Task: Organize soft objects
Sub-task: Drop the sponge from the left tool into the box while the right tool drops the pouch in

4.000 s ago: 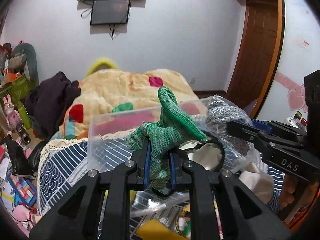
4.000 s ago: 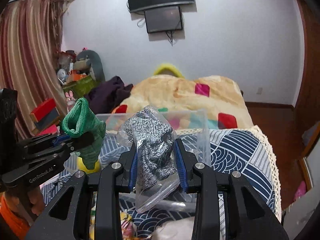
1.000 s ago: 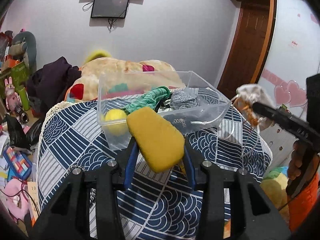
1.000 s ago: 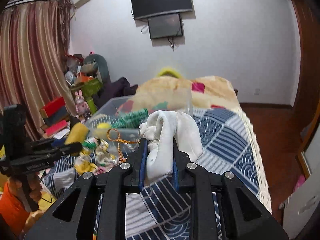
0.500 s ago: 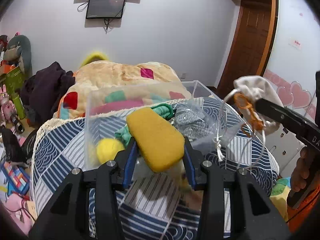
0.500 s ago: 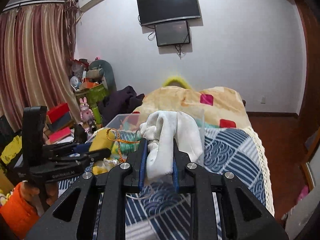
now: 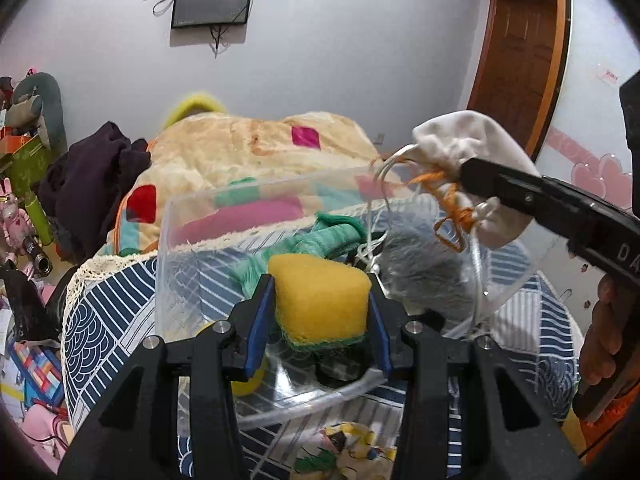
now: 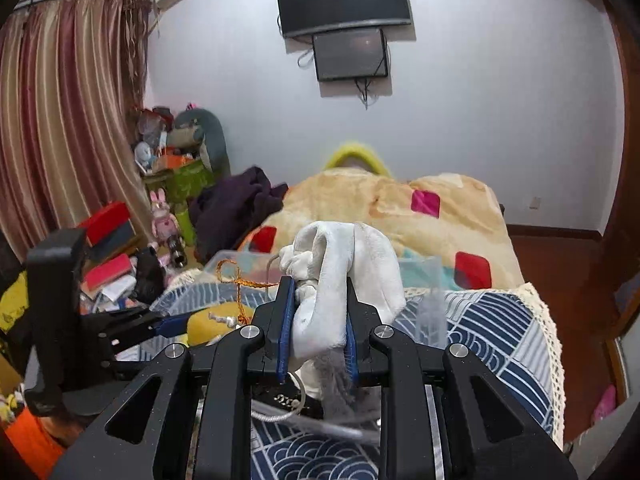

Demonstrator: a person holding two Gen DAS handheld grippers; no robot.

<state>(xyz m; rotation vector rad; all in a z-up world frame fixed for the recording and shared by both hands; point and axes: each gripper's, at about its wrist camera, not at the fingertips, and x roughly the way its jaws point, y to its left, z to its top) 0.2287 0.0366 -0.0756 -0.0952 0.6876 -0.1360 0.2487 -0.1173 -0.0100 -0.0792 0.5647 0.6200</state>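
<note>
While the left gripper (image 7: 321,312) clamps a yellow sponge (image 7: 320,306) over the clear bin (image 7: 168,240), the right gripper (image 8: 316,332) pinches a white pouch (image 8: 344,280).

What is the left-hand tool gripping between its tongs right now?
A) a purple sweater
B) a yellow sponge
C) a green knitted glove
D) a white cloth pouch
B: the left tongs are shut on the yellow sponge, held over the clear plastic box. The white cloth pouch is in the right tongs, and the green knitted glove already lies in the box.
</note>
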